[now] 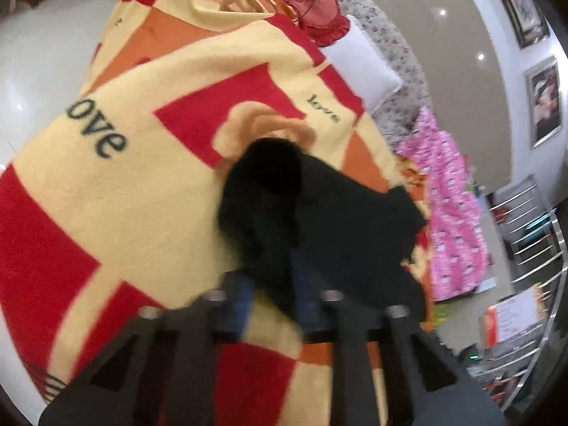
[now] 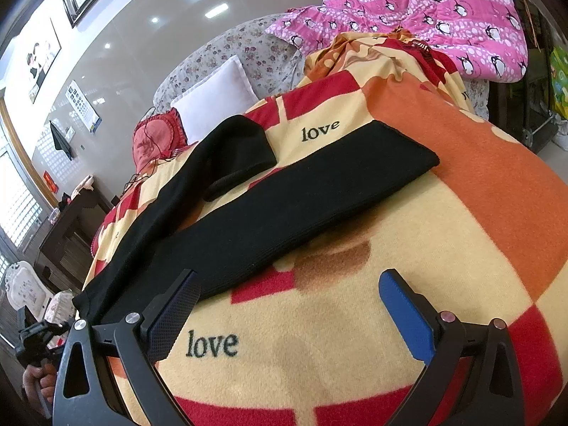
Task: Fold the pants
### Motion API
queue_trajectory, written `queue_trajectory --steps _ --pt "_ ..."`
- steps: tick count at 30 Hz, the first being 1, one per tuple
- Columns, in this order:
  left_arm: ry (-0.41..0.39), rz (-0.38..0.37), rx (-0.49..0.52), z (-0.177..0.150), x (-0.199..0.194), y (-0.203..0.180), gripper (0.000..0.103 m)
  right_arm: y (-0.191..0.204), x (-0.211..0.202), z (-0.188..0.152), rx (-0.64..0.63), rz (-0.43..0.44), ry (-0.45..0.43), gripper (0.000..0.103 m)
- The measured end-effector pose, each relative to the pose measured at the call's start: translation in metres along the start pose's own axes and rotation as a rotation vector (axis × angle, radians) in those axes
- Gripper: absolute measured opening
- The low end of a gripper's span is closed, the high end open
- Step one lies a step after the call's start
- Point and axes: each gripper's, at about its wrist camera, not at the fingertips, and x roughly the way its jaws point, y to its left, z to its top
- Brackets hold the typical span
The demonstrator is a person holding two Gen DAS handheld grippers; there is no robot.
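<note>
Black pants [image 2: 294,195] lie on a red, yellow and orange "love" blanket [image 2: 355,337]. In the right wrist view one leg runs toward the far right and the other leg [image 2: 234,149] bends away at the far left. My right gripper [image 2: 285,284] is open and empty, just in front of the near edge of the pants. In the left wrist view my left gripper [image 1: 275,284] is shut on the black pants [image 1: 319,206] and holds a bunched part of them above the blanket [image 1: 124,213]. That view is blurred.
A pink penguin quilt [image 2: 426,10], a white pillow [image 2: 216,99], a red cushion [image 2: 156,138] and a floral headboard [image 2: 248,49] lie beyond the blanket. Metal rails [image 1: 525,248] stand at the right of the left wrist view.
</note>
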Motion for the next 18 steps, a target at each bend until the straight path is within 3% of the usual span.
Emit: queue_trajectory --steps 7,10,15,18 --pt "-0.065 -0.022 0.047 -0.017 -0.031 -0.005 0.003 0.000 0.000 0.001 0.002 0.001 -0.002 0.101" --pt "-0.074 -0.021 0.066 -0.027 -0.047 -0.007 0.003 -0.009 -0.014 0.002 0.042 -0.002 -0.053 0.101" --pt "-0.106 0.015 0.079 -0.029 -0.067 0.001 0.003 -0.041 -0.045 0.035 0.070 0.078 -0.096 0.101" --pt "-0.131 0.045 0.058 -0.022 -0.067 0.011 0.003 -0.072 -0.052 0.063 0.181 0.171 -0.069 0.101"
